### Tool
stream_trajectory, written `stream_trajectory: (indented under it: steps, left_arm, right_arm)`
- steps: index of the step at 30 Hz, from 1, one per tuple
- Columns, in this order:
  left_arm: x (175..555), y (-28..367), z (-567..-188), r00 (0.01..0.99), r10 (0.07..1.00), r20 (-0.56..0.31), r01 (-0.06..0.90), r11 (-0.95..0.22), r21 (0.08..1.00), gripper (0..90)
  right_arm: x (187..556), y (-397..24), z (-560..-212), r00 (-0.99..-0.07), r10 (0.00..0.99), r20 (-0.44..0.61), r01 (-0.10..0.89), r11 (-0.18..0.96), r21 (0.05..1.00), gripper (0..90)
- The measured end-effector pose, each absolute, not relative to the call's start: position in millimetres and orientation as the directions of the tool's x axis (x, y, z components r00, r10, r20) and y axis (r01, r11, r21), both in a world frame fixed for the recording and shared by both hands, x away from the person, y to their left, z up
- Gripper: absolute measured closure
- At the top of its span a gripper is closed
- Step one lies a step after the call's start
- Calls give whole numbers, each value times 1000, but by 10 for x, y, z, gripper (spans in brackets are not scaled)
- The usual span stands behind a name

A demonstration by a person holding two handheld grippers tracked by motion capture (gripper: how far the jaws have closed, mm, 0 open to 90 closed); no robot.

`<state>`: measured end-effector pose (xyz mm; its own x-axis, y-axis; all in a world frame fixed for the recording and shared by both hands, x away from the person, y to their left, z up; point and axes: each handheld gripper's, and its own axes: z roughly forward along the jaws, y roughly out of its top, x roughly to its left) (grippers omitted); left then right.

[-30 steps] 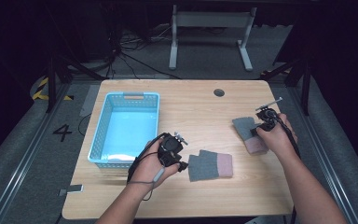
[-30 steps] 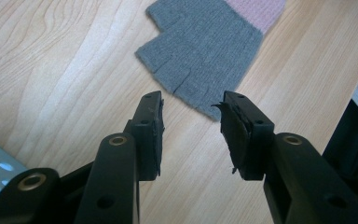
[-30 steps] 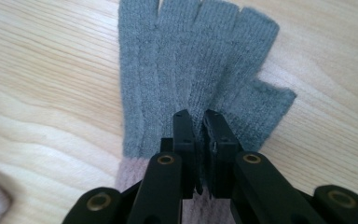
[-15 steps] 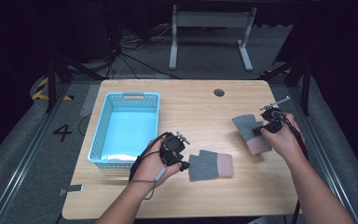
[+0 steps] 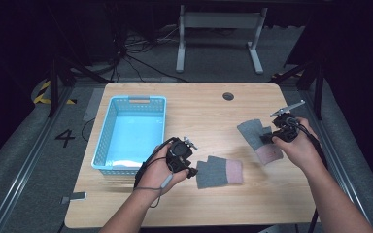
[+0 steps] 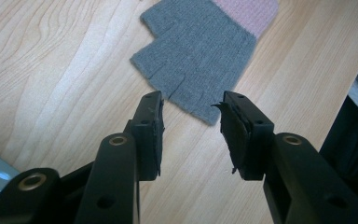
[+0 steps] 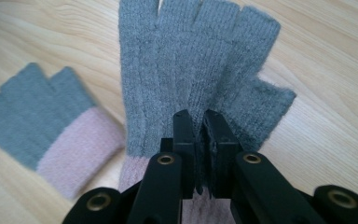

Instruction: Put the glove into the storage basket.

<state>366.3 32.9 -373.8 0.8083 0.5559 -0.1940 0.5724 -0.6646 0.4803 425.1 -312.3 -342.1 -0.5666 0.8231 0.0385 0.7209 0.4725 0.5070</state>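
The right claw (image 7: 201, 122) pinches the knit of a grey fingerless glove (image 7: 200, 65) with a pink cuff, holding it over the right side of the wooden tabletop (image 5: 199, 109). The left claw (image 6: 191, 119) hovers spread over the fingertip edge of a second matching glove (image 5: 219, 171), which lies flat just right of a blue basket (image 5: 102, 145).

Grey fingerless glove (image 7: 200, 60) with pink cuff, pinched, seemingly lifted; matching glove (image 5: 219, 172) lying flat

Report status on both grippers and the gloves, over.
Right gripper shut on one glove. Left gripper open, short of second glove lying flat. Blue basket empty, path clear.
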Motion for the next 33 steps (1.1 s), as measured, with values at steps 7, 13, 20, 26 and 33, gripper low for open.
stream_trajectory:
  steps: [7,13,20,26,33]
  left_arm:
    - [3645,352,-3731,805,561,-194,576,-660,481,597]
    - [3632,392,-3727,800,569,-191,581,-655,483,597]
    - [3607,448,-3735,790,582,-191,592,-646,482,597]
    - [3594,481,-3736,784,590,-192,599,-641,480,597]
    - [3603,494,-3733,784,592,-190,599,-639,482,595]
  right_arm:
    - [4150,-2966,-3343,-642,766,29,671,543,505,848]
    - [4089,-2802,-3337,-700,714,31,630,596,498,848]
    - [4016,-2573,-3341,-760,650,29,576,650,496,848]
    - [3981,-2374,-3408,-808,588,32,530,702,476,848]
    - [3952,-2253,-3500,-838,544,42,499,734,460,848]
